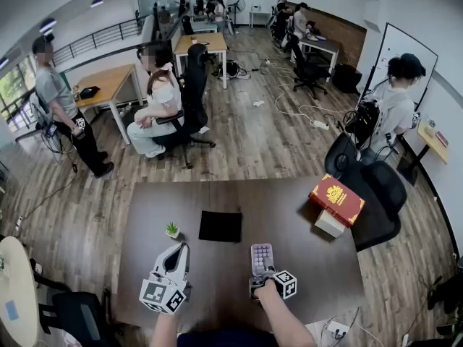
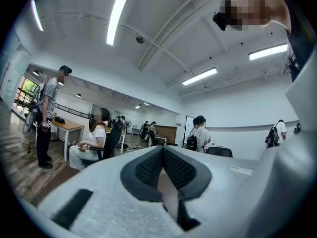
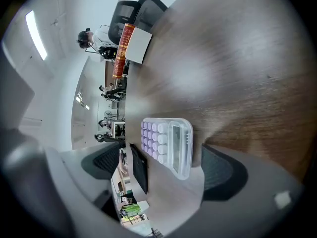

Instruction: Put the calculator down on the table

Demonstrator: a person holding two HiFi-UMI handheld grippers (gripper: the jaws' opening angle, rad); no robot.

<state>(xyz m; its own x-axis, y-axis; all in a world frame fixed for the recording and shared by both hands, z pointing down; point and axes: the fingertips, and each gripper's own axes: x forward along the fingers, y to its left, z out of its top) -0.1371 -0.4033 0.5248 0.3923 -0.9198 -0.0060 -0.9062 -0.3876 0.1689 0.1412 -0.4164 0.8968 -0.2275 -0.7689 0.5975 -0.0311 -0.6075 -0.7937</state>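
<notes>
The right claw (image 1: pixel 262 273) stands with its jaws spread wide on either side of the pale lilac plastic calculator with round purple keys (image 3: pixel 167 145). Neither dark pad touches the calculator's casing, so I judge the hold is let go. The calculator lies flat and face up on the dark brown wooden table (image 1: pixel 289 230), on bare wood near the person's edge and just right of the middle. It seems to rest on its own weight there, so the putting-down looks done, with only the claw's retreat left. The left claw (image 1: pixel 173 255) has its jaws pressed together on nothing and is held level over the table's left part, probably parked clear because one claw is enough for this job. Well apart from the calculator are a flat black square mat (image 1: pixel 220 225), a small green potted plant (image 1: pixel 172 230) and, at the far right corner, a red hardback book with a gold emblem (image 1: pixel 337 197) lying on a white block. The book's gold lettering is too small to read, as is any print on the keys or display.
</notes>
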